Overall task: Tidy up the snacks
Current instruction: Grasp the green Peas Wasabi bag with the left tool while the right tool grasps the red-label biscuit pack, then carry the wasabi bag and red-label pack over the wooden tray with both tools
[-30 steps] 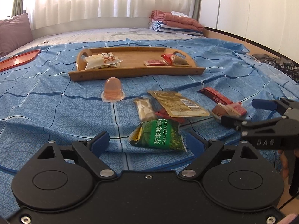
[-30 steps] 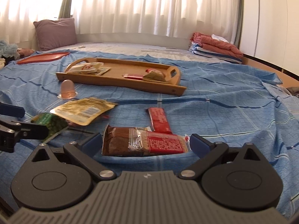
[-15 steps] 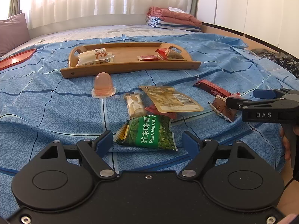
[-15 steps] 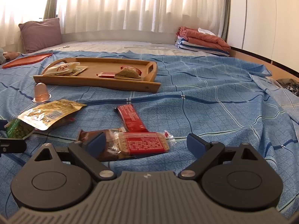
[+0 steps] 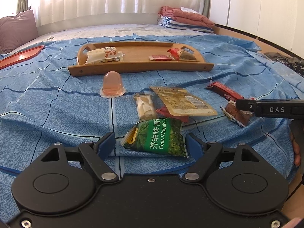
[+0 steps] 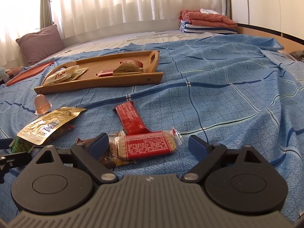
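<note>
Between the blue pads of the left tongs (image 5: 150, 144) lies the green pea packet (image 5: 158, 135) on the blue bedspread (image 5: 47, 104); the jaws stand apart and are opening a little, with the right pad close against the packet's crimped edge and the left pad clear of it. Between the pads of the right tongs (image 6: 147, 146) lies the red cracker bar (image 6: 146, 146), partly over a brown packet (image 6: 107, 156); these jaws stand apart and are closing, the left pad near the bar's end, the right pad well clear. Beyond both, farther up the bed, sits the wooden tray (image 5: 140, 69) with a few snacks already in it. Both packets look light, crinkly and slick, and the crackers probably break easily. I would pinch the pea packet across its puffed middle, and the bar gently across its short width.
</note>
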A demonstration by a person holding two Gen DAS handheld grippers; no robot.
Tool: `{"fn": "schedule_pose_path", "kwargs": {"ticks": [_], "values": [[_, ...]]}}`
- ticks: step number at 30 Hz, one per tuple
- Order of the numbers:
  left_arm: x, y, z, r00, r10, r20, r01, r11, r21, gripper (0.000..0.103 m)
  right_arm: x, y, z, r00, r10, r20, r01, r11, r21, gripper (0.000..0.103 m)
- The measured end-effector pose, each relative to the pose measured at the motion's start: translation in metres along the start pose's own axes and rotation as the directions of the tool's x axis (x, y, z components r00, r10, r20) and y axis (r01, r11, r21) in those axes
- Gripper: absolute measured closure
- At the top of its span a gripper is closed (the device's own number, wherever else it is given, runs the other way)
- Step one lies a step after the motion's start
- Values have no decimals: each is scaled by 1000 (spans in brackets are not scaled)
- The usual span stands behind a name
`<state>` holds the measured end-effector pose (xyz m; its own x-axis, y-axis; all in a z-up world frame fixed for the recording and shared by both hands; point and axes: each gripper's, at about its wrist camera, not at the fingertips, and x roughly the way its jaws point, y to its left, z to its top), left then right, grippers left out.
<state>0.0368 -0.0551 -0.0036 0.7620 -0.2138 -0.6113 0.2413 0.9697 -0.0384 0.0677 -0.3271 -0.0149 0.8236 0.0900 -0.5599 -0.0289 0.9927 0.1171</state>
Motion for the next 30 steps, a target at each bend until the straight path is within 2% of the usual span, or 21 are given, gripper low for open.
{"fn": "schedule_pose_path", "kwargs": {"ticks": [8, 11, 12, 14, 17, 23, 30], "values": [[3, -3, 2, 1000, 28, -10, -28, 1000, -9, 20, -6, 13, -1, 999, 47, 16, -46, 999, -9, 25], [2, -2, 3, 1000, 16, -11, -16, 1000, -19, 25, -8, 19, -2, 998, 57, 21, -57, 998, -2, 30], [1, -1, 3, 1000, 7, -9, -8, 1000, -25, 33, -10, 21, -2, 998, 60, 23, -60, 998, -1, 31], [-1, 1, 4, 1000, -6, -6, 6, 999, -39, 41, -12, 24, -3, 997, 74, 26, -74, 997, 2, 32], [-5, 1, 4, 1000, -4, -5, 4, 999, -33, 48, -15, 30, -4, 995, 102, 18, -102, 995, -2, 32], [-16, 0, 5, 999, 16, 36, -15, 1000, -26, 49, -23, 45, -8, 993, 115, 27, -114, 992, -46, 33], [-32, 6, 20, 995, 34, 90, -32, 999, -25, 49, -29, 49, 2, 991, 123, 57, -121, 992, -35, 33]]}}
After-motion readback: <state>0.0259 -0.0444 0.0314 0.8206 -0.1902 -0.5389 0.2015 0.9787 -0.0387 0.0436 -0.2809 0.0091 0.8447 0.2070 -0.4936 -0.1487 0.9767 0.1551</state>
